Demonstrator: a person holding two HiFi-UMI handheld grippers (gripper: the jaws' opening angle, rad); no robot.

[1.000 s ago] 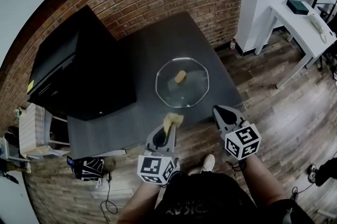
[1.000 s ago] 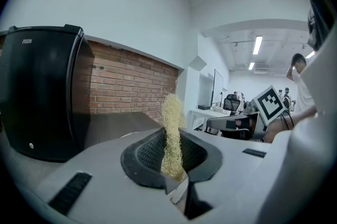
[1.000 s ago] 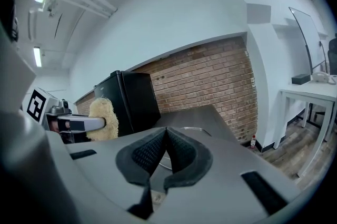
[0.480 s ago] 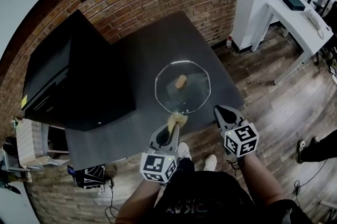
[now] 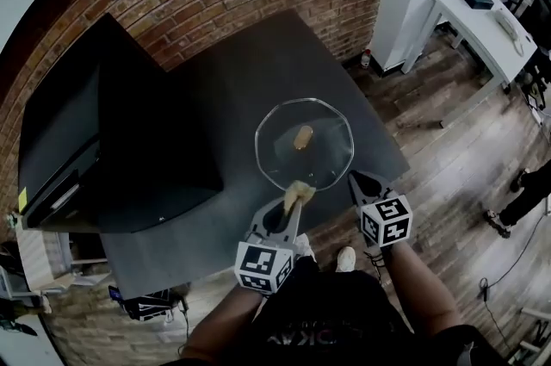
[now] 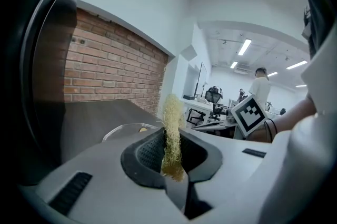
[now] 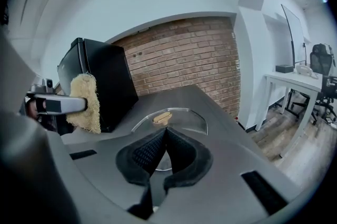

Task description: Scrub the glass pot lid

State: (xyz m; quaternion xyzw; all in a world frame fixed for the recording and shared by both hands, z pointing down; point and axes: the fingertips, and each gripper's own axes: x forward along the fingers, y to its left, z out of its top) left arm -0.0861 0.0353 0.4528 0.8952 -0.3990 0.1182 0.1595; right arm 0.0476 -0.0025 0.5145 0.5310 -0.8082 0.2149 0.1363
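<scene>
Left gripper has advanced — its scrubber now meets the lid.

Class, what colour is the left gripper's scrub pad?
The scrub pad is pale straw-yellow, clearest in the left gripper view.

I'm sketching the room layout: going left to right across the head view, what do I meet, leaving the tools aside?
Black appliance → glass pot lid → white desk.

The left claw, with its scrub pad, hides most of the glass lid in its own view.
</scene>
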